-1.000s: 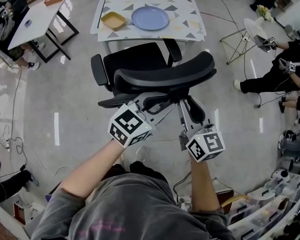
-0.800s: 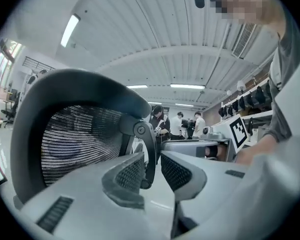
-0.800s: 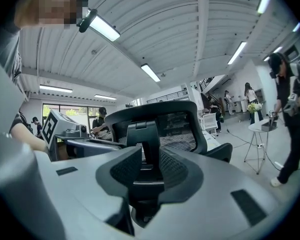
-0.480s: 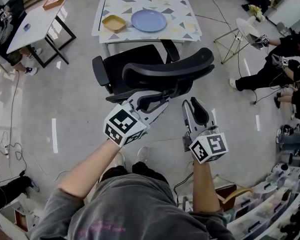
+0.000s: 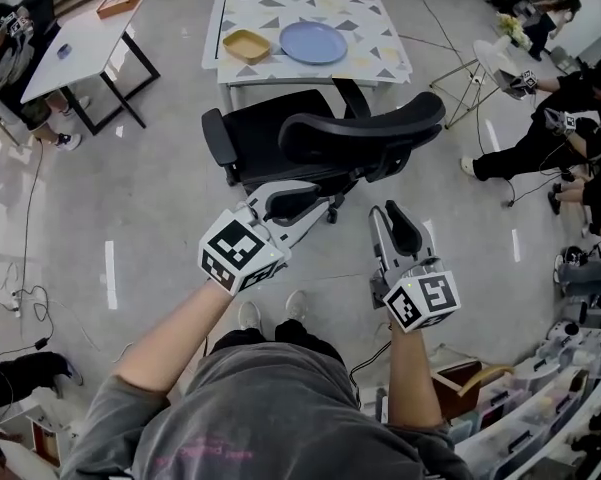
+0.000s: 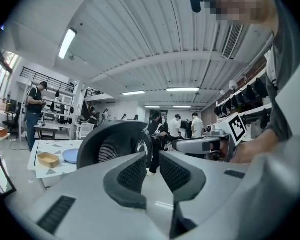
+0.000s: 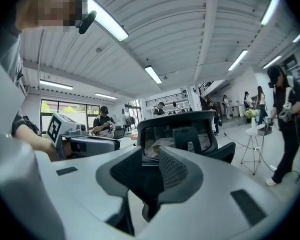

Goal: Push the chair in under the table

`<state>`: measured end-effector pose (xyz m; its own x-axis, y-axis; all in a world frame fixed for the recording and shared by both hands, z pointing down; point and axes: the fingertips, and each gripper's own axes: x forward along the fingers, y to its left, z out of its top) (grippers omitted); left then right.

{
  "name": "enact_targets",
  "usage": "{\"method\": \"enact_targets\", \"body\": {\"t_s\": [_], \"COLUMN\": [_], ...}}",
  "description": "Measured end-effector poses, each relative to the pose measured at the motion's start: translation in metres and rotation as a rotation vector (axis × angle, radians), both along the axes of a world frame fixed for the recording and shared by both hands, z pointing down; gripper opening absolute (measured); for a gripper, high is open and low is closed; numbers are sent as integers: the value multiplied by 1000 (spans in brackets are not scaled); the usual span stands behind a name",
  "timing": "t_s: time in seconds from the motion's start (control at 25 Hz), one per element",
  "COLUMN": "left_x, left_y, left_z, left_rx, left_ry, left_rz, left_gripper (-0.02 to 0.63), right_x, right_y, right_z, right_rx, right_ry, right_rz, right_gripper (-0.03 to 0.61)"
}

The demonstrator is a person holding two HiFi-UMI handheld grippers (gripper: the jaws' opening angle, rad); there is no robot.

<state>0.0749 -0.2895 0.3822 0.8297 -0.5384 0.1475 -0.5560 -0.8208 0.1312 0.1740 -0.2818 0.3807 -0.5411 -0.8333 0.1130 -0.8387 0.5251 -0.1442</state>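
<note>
Counter [image 5: 380,58] lies straight beyond the chair [image 5: 280,128]; my left gripper [image 5: 318,201] looks nearer, fingers just narrowing on nothing; right gripper [image 5: 392,218] fingers apart, empty.

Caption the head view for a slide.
Left hand-held gripper, empty jaws just narrowed, and open right hand-held gripper behind a black chair facing the patterned table with blue plate and yellow tray.

The worktop [image 5: 375,48], patterned with grey and yellow triangles, stood on the pale grey floor [image 5: 150,218]. On it lay a shallow yellow tray [image 5: 246,44] and, just right of it, a round blue plate [image 5: 313,42].
</note>
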Motion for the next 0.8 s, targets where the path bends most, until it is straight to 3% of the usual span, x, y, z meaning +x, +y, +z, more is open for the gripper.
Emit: {"method": "enact_targets", "body": {"t_s": [0.48,0.8], "left_x": [-84,-119], "left_y": [41,57], "left_z": [2,-4], "left_rx": [2,8], "left_ry": [45,63], "left_rz": [-74,-115], "left_gripper": [52,37], "right_x": [-39,-66], "right_y": [47,68], "right_z": [-8,-14], "right_rx": [-5,-2], "right_ry": [6,-1], "right_rz": [20,-1], "right_gripper": [89,89]}}
